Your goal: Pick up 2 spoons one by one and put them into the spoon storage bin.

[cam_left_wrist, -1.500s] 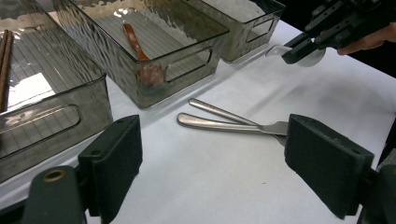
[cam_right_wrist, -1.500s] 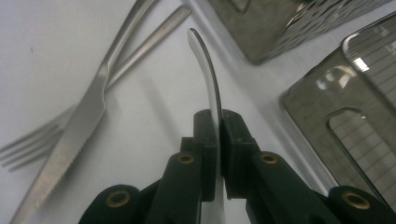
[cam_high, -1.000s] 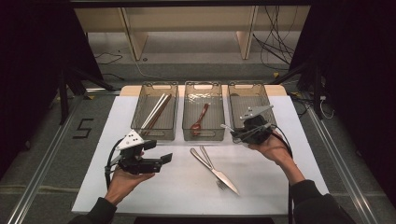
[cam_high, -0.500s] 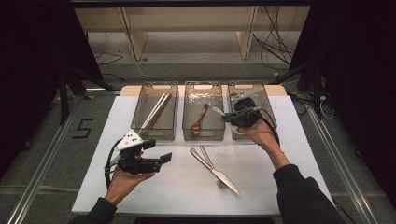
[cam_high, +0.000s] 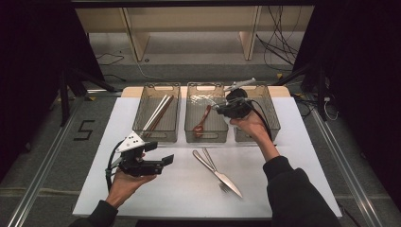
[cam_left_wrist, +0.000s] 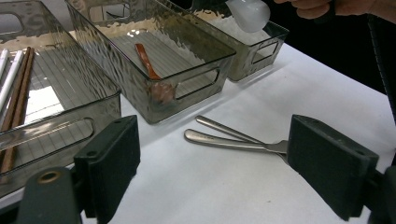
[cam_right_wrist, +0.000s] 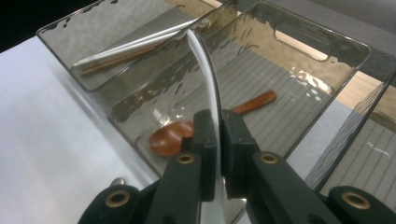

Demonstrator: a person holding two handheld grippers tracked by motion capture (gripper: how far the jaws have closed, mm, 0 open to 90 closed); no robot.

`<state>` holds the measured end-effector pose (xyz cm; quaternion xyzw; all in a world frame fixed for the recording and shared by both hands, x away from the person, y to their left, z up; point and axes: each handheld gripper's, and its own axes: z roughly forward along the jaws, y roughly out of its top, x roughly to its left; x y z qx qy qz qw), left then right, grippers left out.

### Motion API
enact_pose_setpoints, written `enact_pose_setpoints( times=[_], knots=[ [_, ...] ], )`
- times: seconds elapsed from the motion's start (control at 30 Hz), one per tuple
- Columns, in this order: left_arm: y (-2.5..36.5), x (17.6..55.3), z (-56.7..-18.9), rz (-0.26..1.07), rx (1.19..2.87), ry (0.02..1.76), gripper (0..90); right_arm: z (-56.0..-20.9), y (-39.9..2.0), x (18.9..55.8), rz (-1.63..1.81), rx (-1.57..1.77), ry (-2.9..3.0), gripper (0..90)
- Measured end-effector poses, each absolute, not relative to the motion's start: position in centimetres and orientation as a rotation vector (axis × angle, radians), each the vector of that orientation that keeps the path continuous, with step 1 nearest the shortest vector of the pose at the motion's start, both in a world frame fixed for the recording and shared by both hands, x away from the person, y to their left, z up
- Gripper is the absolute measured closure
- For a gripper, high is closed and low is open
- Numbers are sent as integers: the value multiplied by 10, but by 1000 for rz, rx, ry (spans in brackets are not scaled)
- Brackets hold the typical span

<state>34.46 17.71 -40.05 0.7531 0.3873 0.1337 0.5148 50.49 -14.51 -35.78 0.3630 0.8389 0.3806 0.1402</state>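
My right gripper (cam_high: 221, 108) hangs over the divide between the middle bin (cam_high: 206, 138) and the right bin (cam_high: 272, 124), its jaws pointing left. It is shut on a white spoon (cam_right_wrist: 208, 70), seen edge-on and reaching out over the middle bin; its pale bowl (cam_left_wrist: 250, 13) shows in the left gripper view. In the right gripper view my right gripper (cam_right_wrist: 218, 126) pinches the spoon between both pads. A brown wooden spoon (cam_high: 201, 124) lies in the middle bin. My left gripper (cam_high: 161, 152) is held open above the white table, and in its own view my left gripper (cam_left_wrist: 224, 172) has nothing between its jaws.
The left bin (cam_high: 142, 130) holds several chopsticks (cam_high: 158, 113). A metal knife and fork (cam_high: 215, 170) lie crossed on the table (cam_high: 293, 189) in front of the bins. Wooden shelving and cables sit beyond the table's far edge.
My right gripper has carried the white spoon up and away from the table's front, from beside the right bin to over the bins. The left gripper has stayed put.
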Motion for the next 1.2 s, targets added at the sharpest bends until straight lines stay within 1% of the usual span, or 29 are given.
enact_pose_setpoints(
  times=[0.37,0.73,1.2],
  knots=[
    [177,345,-401,322,1810,930,169,-357,-135,517,1118,1104,2396,861],
    [177,344,-400,322,1802,931,169,-369,-127,527,1116,1167,2390,860],
    [177,344,-400,320,1810,926,169,-383,-119,531,1104,1207,2397,858]
  ],
)
